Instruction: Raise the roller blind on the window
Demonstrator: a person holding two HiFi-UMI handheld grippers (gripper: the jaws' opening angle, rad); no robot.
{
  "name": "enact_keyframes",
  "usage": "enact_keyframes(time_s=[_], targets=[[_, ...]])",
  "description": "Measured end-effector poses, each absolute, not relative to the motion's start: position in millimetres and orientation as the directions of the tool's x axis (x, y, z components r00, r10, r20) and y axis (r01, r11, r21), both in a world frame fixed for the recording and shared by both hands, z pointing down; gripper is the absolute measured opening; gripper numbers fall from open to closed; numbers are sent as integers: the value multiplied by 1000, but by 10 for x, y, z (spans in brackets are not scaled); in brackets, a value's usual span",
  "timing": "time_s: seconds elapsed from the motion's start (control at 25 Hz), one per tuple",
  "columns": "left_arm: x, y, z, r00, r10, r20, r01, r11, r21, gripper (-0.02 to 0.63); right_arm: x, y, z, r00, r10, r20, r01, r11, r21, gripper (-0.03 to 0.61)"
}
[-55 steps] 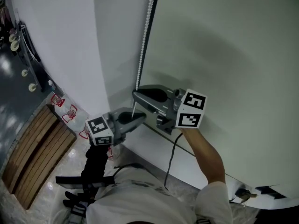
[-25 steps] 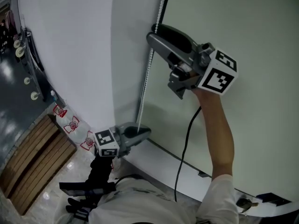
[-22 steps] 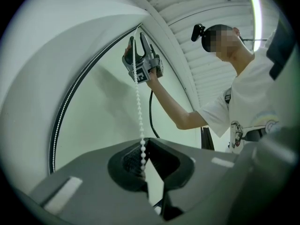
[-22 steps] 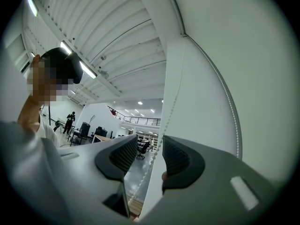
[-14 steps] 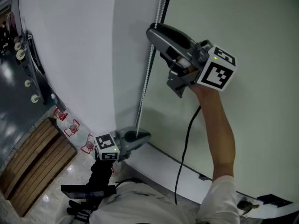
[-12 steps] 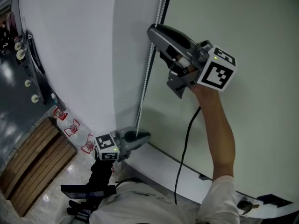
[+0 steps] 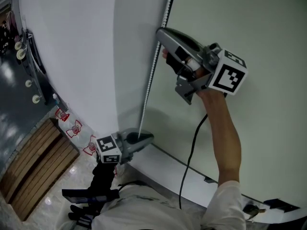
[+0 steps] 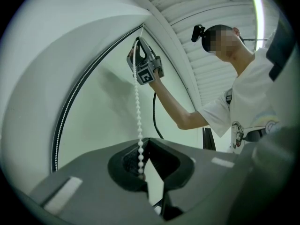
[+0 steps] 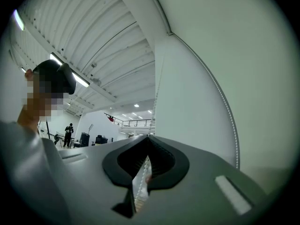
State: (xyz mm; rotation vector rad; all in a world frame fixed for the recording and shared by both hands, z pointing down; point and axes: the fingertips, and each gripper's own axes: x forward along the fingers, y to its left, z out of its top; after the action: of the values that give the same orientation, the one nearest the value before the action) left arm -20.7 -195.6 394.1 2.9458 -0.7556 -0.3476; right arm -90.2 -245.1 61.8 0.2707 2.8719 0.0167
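I have the right gripper up high at the blind's right edge. Its jaws have just closed and are clamped on the bead chain. In the right gripper view the chain is only a thin, blurred strand in the slit between them. Low and near me, the left gripper is clenched on the same chain, whose lower end vanishes into the jaw pocket. The chain's top is cut off at the head view's upper edge. The roller blind fills the left side; I cannot make out its roller or its bottom edge.
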Motion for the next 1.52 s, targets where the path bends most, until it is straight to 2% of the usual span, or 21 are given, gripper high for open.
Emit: enact_keyframes(time_s=[0.88,1.52], targets=[[-152,-1955,3948,861,-474,-184,-459,-880,120,-2,-838,-2207,1565,-972,189,-138,190,982,11,5],[-179,-1922,3972,857,-481,-184,-467,-877,116,-2,-853,-2049,2304,-977,202,-61,207,975,-86,5]])
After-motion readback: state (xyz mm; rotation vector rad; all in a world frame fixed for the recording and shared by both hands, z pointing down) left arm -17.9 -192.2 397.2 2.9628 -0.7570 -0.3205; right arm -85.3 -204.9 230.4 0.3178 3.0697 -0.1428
